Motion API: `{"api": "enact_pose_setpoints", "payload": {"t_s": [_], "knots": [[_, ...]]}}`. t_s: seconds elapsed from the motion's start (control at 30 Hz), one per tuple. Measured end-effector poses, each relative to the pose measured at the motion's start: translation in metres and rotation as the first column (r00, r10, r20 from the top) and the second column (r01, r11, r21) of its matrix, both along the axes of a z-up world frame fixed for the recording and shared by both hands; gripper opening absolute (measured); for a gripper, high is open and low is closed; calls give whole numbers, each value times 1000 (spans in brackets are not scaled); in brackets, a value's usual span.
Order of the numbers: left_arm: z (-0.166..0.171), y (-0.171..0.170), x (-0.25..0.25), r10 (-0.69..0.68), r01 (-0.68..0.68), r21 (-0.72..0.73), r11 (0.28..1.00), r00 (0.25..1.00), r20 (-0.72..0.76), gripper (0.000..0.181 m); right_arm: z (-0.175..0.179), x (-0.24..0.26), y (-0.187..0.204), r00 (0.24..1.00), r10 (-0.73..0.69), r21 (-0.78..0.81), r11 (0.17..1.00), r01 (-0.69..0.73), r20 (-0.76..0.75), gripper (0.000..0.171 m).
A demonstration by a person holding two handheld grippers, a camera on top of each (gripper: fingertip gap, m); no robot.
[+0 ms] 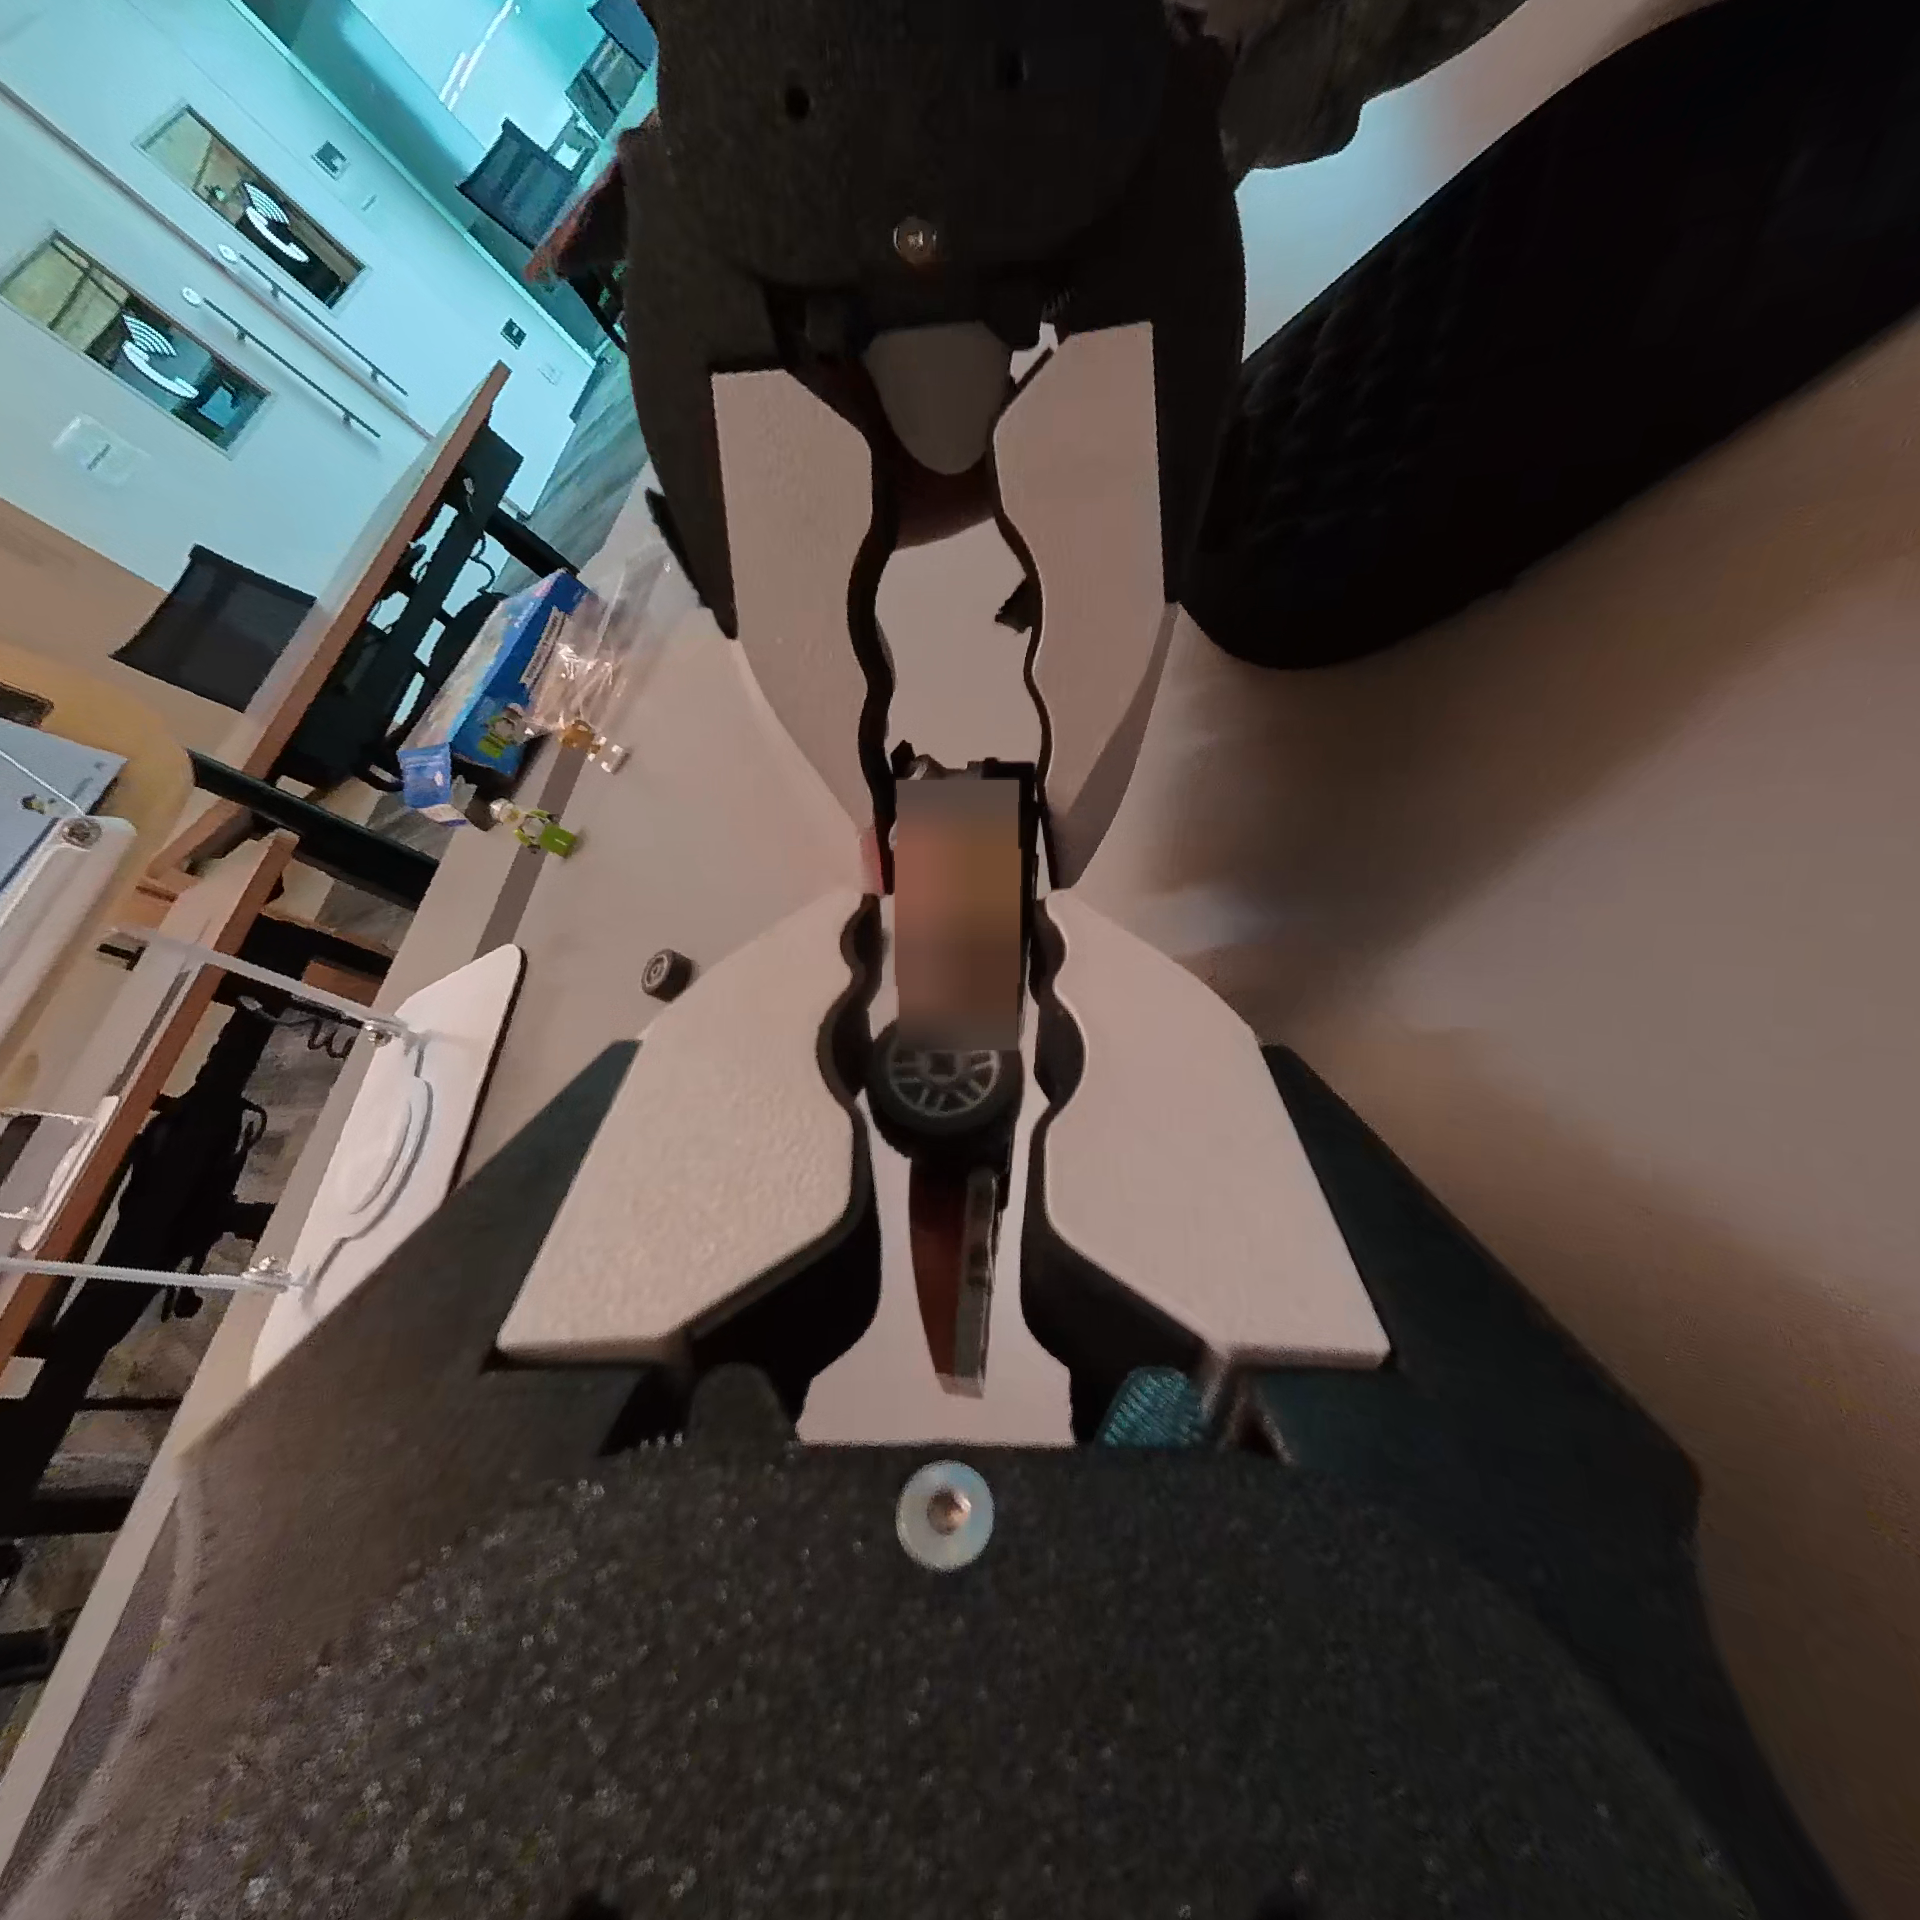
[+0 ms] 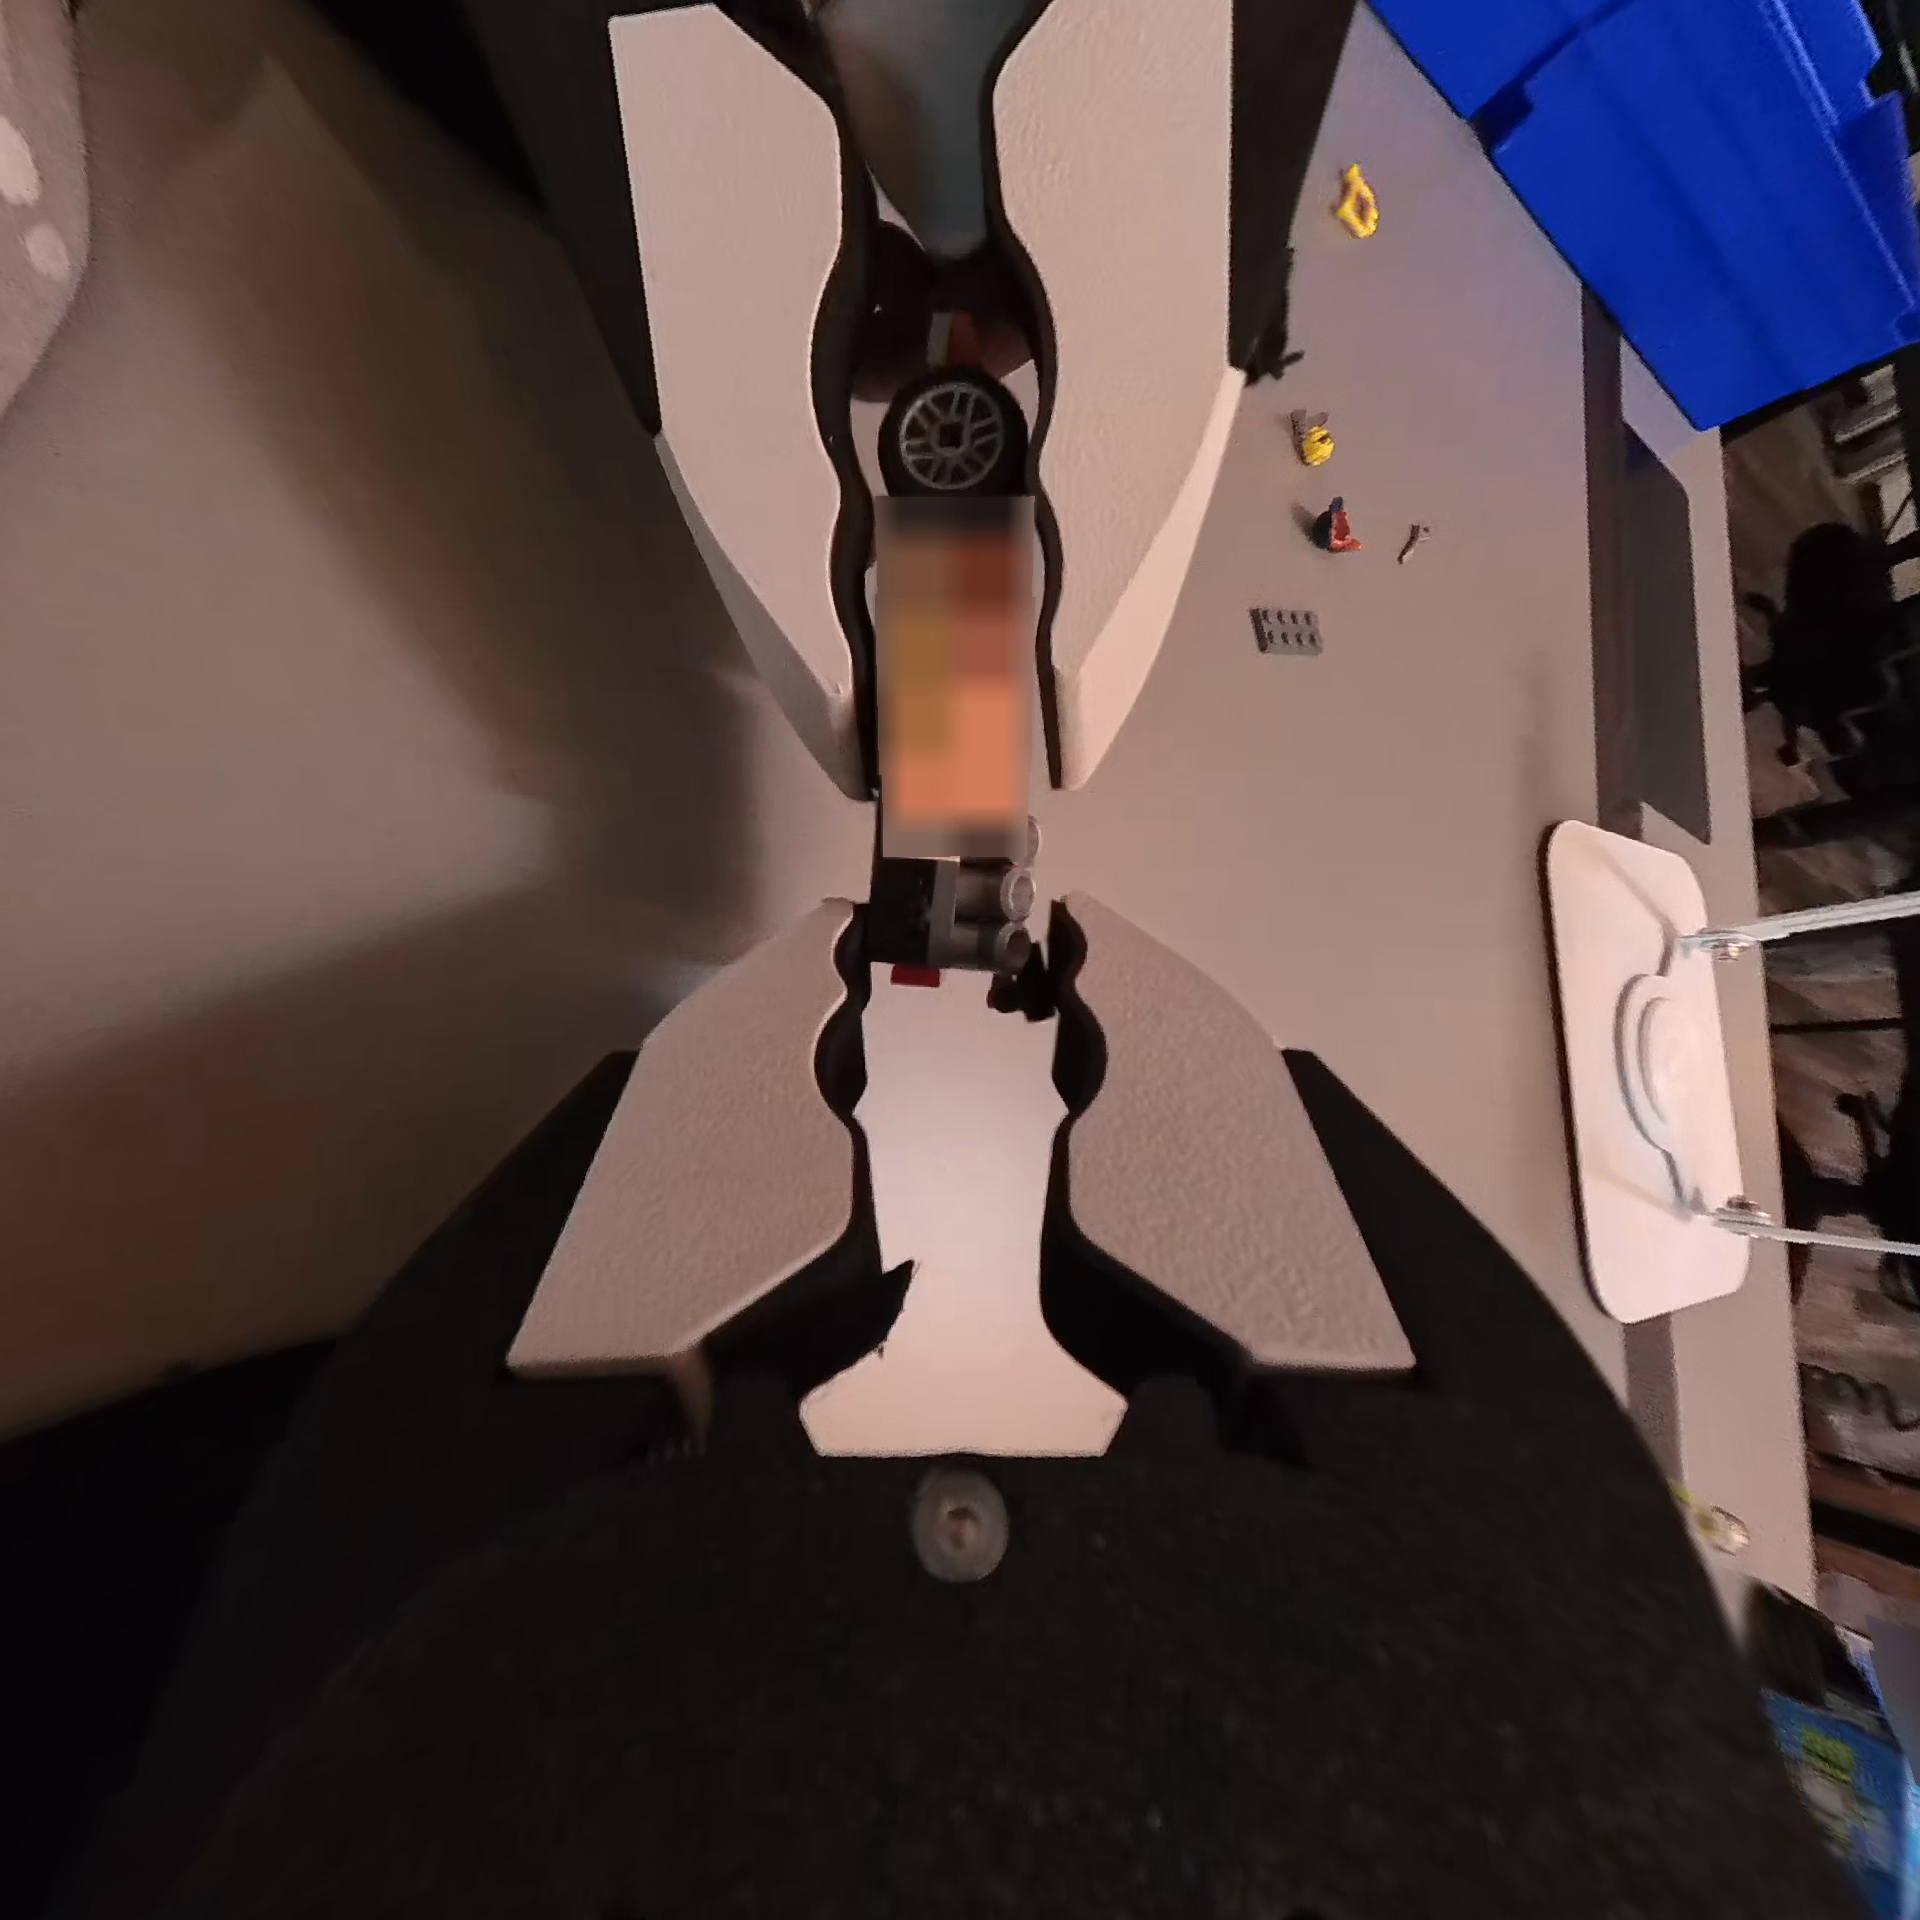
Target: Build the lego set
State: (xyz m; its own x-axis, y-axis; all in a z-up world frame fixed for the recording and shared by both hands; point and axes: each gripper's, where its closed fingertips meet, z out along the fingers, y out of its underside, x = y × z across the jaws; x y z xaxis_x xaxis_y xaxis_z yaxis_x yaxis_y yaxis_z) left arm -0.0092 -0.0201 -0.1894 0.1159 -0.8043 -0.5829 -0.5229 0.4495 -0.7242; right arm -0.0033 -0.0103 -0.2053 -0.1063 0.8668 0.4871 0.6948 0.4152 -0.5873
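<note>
A small lego car (image 2: pixel 940 914), partly blurred over, hangs between my two grippers, which face each other tip to tip. My right gripper (image 2: pixel 954 920) is shut on the car's black and grey end; it also shows at the top of the left wrist view (image 1: pixel 961 821). My left gripper (image 1: pixel 956 914) stands around the other end with its spoked wheel (image 1: pixel 940 1091), its pads slightly off the car, so it is open. It shows at the top of the right wrist view (image 2: pixel 951 769), with the wheel (image 2: pixel 951 431) between its fingers.
On the table (image 2: pixel 1403 779) lie a dark grey plate (image 2: pixel 1286 631), small yellow and red pieces (image 2: pixel 1317 442) and a blue bin (image 2: pixel 1683 156). A loose wheel (image 1: pixel 665 975), minifigure parts (image 1: pixel 540 826), a blue box (image 1: pixel 509 675) and a white pad (image 1: pixel 416 1122) lie to the left. The tips of both grippers are at nearly the same place.
</note>
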Motion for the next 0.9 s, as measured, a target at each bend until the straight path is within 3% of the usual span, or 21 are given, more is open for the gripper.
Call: {"api": "enact_pose_setpoints", "payload": {"t_s": [0.4, 0.5, 0.7, 0.9], "knots": [[3, -1, -4, -7, 8, -56, 998, 1000, 25, 21, 18, 9, 6, 993, -69, -120, 991, 57, -97, 41], [0, 0, -4, -7, 8, -52, 999, 1000, 12, 21, 29, 10, 2, 989, -64, -77, 996, 53, -137, 41], [-4, -7, 0, -45, 44, -64, 997, 999, -8, 20, 5, -4, -10, 999, -13, 30, 999, 12, 34, 42], [7, -21, 2, -113, 116, -62, 991, 992, 47, 20, -10, -20, -15, 996, 77, 7, 997, -77, 55, 34]]}}
